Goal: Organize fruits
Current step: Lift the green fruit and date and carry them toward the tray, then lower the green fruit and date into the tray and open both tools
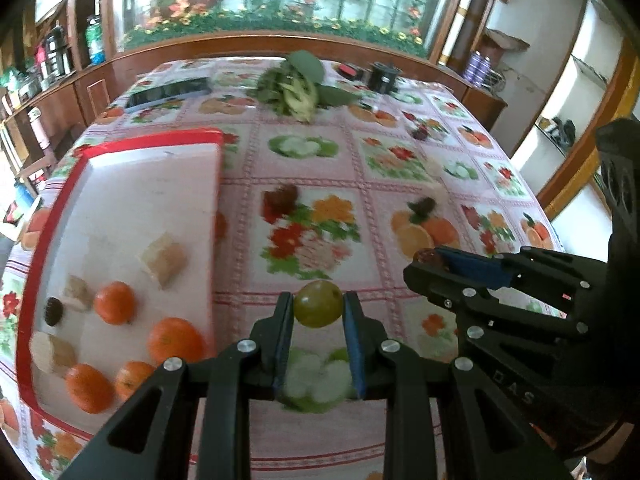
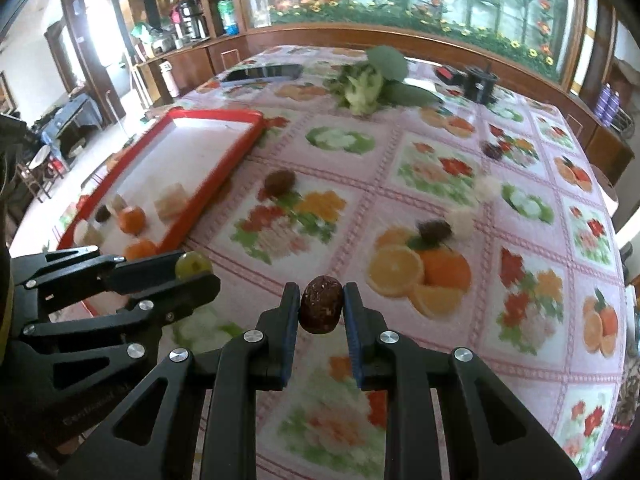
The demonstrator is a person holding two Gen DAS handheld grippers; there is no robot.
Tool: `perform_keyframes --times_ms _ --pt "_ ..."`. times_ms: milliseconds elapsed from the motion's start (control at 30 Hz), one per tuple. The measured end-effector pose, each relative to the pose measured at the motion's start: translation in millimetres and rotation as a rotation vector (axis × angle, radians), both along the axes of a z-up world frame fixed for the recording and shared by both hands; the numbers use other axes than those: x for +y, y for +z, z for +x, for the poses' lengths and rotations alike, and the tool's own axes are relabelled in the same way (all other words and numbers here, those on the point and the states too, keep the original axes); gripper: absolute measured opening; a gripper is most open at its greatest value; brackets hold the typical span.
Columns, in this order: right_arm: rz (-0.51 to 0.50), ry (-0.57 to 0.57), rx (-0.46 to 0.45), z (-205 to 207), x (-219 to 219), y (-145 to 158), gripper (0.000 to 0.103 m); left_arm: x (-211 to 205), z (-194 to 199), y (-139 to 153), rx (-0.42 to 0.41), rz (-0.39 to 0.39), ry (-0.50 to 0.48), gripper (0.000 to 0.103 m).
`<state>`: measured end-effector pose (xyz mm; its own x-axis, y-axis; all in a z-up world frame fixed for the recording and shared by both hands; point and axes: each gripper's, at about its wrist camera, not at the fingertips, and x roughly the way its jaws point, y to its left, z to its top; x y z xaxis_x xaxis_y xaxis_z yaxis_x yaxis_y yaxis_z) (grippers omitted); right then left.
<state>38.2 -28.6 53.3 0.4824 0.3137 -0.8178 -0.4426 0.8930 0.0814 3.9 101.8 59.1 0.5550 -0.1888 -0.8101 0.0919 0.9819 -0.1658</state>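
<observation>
My left gripper (image 1: 319, 306) is shut on a round green fruit (image 1: 319, 303), held above the tablecloth just right of the red-rimmed white tray (image 1: 120, 148). The tray holds several oranges (image 1: 114, 302), beige chunks (image 1: 164, 259) and a dark fruit (image 1: 53, 311). My right gripper (image 2: 322, 304) is shut on a dark brown fruit (image 2: 322, 309) above the table. In the right wrist view the left gripper (image 2: 192, 270) with its green fruit (image 2: 193, 265) sits at the left, near the tray (image 2: 248, 118). Loose dark fruits (image 2: 280, 181) (image 2: 434, 230) lie on the cloth.
A fruit-printed tablecloth (image 2: 440, 168) covers the table. Leafy greens (image 1: 298, 84) lie at the far side, with a dark phone-like slab (image 1: 168, 94) and a black cylinder (image 1: 384, 76). White lumps (image 2: 462, 220) and another dark fruit (image 2: 493, 151) lie to the right. A wooden ledge runs behind.
</observation>
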Motion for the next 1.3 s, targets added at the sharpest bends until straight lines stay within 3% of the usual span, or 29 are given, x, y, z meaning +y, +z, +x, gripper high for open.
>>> perform_keyframes --times_ms 367,700,1300 --pt "0.023 0.118 -0.026 28 85 13 0.021 95 23 13 -0.025 0.015 0.170 0.028" --pt "0.021 0.192 -0.026 56 154 5 0.022 171 53 0 0.009 0.061 0.320 0.028" --pt "0.004 0.212 0.062 79 182 -29 0.022 193 84 -40 0.104 0.053 0.348 0.028"
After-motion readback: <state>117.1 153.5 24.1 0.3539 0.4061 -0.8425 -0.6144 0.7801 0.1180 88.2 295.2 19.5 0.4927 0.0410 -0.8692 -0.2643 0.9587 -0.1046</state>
